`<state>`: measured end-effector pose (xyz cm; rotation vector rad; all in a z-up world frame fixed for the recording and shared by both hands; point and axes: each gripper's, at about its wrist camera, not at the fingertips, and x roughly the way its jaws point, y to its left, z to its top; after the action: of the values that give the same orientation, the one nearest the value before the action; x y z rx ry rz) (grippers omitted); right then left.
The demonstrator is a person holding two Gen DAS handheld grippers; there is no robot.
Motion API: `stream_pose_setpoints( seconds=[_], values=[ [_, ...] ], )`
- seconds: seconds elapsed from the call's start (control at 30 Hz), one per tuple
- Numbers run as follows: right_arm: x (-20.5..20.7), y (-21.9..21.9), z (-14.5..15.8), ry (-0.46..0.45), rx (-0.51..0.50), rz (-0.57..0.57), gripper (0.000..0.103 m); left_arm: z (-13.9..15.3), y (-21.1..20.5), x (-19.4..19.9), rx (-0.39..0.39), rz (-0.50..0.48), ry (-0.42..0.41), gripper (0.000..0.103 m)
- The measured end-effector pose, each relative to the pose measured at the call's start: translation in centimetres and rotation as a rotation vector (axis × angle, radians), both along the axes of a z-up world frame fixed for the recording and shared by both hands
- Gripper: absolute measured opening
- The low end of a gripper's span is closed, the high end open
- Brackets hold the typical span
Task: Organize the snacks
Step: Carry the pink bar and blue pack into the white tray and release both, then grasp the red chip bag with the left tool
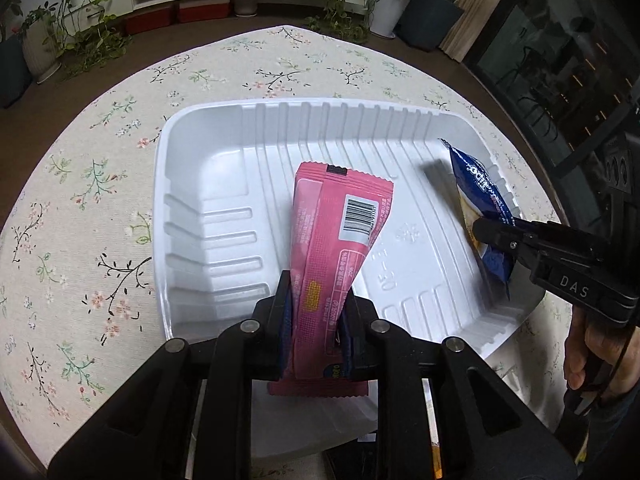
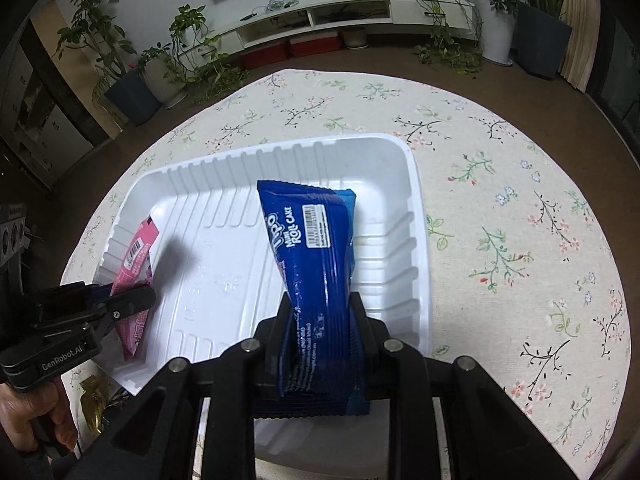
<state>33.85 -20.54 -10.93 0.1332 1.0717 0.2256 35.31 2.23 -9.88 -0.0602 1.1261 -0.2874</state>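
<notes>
A white plastic tray (image 1: 208, 152) sits on the floral tablecloth; it also shows in the right wrist view (image 2: 416, 208). My left gripper (image 1: 318, 300) is shut on a pink snack packet (image 1: 340, 216) and holds it over the tray's middle. The packet also shows in the right wrist view (image 2: 138, 252), with the left gripper (image 2: 132, 300) at the tray's left side. My right gripper (image 2: 320, 312) is shut on a blue mini roll cake packet (image 2: 312, 240) over the tray. In the left wrist view the right gripper (image 1: 486, 236) holds the blue packet (image 1: 480, 192) at the tray's right wall.
The round table (image 1: 80, 200) carries a flowered cloth. A gold wrapper (image 2: 94, 400) lies by the tray's near left corner. Potted plants (image 2: 160, 72) and a white low shelf (image 2: 320, 16) stand beyond the table.
</notes>
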Motion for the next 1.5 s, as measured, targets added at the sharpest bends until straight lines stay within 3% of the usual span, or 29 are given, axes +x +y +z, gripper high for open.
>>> stream_pose_setpoints(
  seconds=[0.2, 0.3, 0.47, 0.5, 0.53, 0.67, 0.73, 0.77, 0.87, 0.97, 1.07, 1.2, 1.33, 1.5],
  values=[
    [-0.2, 0.4, -0.2, -0.014, -0.030, 0.013, 0.030, 0.1, -0.6, -0.2, 0.024, 0.003, -0.013, 0.020],
    [-0.3, 0.5, 0.0, -0.011, -0.048, 0.020, 0.045, 0.6, -0.7, -0.6, 0.026, 0.009, -0.036, 0.021],
    [-1.0, -0.4, 1.8, -0.052, -0.029, -0.003, 0.054, 3.3, -0.2, -1.9, 0.011, 0.018, -0.091, 0.031],
    [-1.3, -0.7, 2.5, -0.064, -0.022, -0.007, 0.056, 4.0, 0.0, -2.3, 0.005, 0.021, -0.105, 0.036],
    [-1.8, -1.0, 3.4, -0.084, -0.017, -0.009, 0.057, 4.6, 0.2, -2.8, -0.004, 0.024, -0.120, 0.048],
    [-4.5, -2.5, 6.8, -0.166, 0.049, -0.026, 0.072, 7.4, 1.1, -5.8, -0.051, 0.031, -0.198, 0.071],
    [-6.4, -3.6, 8.7, -0.217, 0.134, -0.027, 0.079, 8.5, 1.5, -7.6, -0.083, 0.026, -0.233, 0.096],
    [-7.9, -4.4, 9.8, -0.255, 0.179, -0.038, 0.086, 9.1, 1.7, -8.8, -0.099, 0.022, -0.254, 0.103],
    [-11.4, -5.9, 11.6, -0.338, 0.283, -0.048, 0.103, 10.4, 2.2, -12.6, -0.125, 0.029, -0.317, 0.103],
    [-14.7, -7.3, 11.7, -0.354, 0.397, -0.066, 0.103, 12.0, 2.8, -17.7, -0.145, 0.056, -0.473, 0.103],
    [-18.3, -8.0, 10.5, -0.314, 0.482, -0.068, 0.103, 12.1, 2.5, -21.5, -0.034, 0.089, -0.409, 0.103],
    [-23.1, -8.8, 7.2, -0.226, 0.574, -0.137, 0.103, 10.7, 3.9, -26.8, -0.091, 0.182, -0.402, 0.103],
    [-26.4, -9.0, 4.0, -0.075, 0.495, -0.247, 0.102, 9.5, 4.0, -31.2, -0.108, 0.211, -0.394, 0.103],
    [-28.9, -7.6, 4.2, -0.074, 0.368, -0.242, 0.101, 7.7, 0.1, -34.2, 0.021, 0.051, -0.396, 0.103]
  ],
)
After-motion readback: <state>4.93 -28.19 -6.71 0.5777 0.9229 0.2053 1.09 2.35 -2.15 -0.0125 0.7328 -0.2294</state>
